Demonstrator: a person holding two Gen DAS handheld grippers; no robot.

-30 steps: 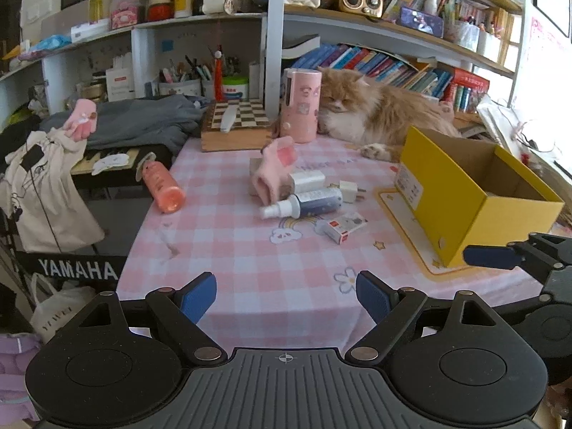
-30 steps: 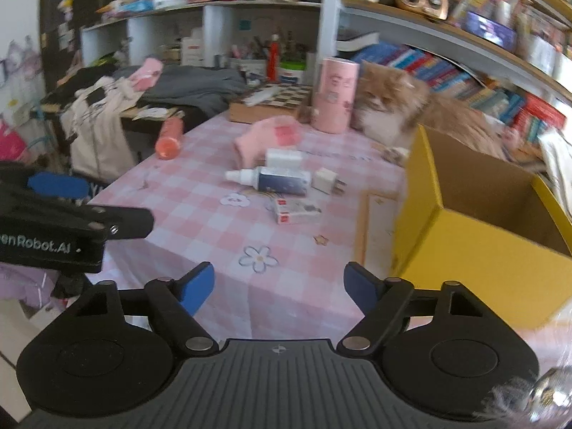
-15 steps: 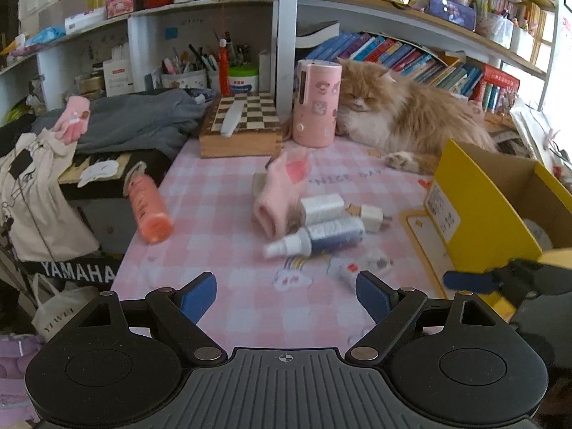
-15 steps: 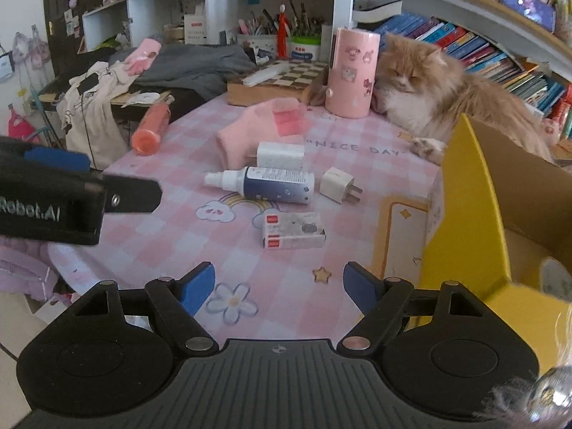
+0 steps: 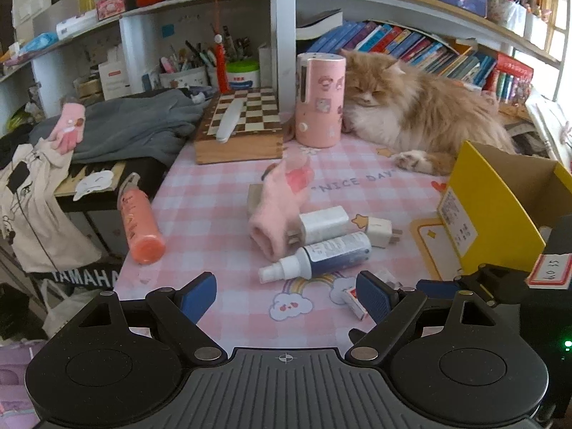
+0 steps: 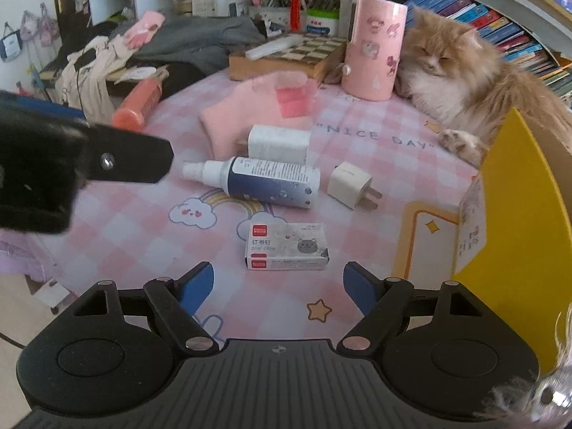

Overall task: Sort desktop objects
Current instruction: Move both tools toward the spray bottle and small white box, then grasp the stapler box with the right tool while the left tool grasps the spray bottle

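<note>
Right gripper (image 6: 279, 286) open and empty, staple box (image 6: 286, 246) on the counter (image 6: 143, 228) just ahead between its jaws; left gripper (image 5: 286, 295) also open, empty. Box looks light, stiff, flat-sided: likely best pinched across its short width, long axis running left-right in the right view. Beyond lie the spray bottle (image 6: 264, 180), nozzle left, plug (image 6: 348, 184), and yellow bin (image 6: 518, 214) at right.
</note>
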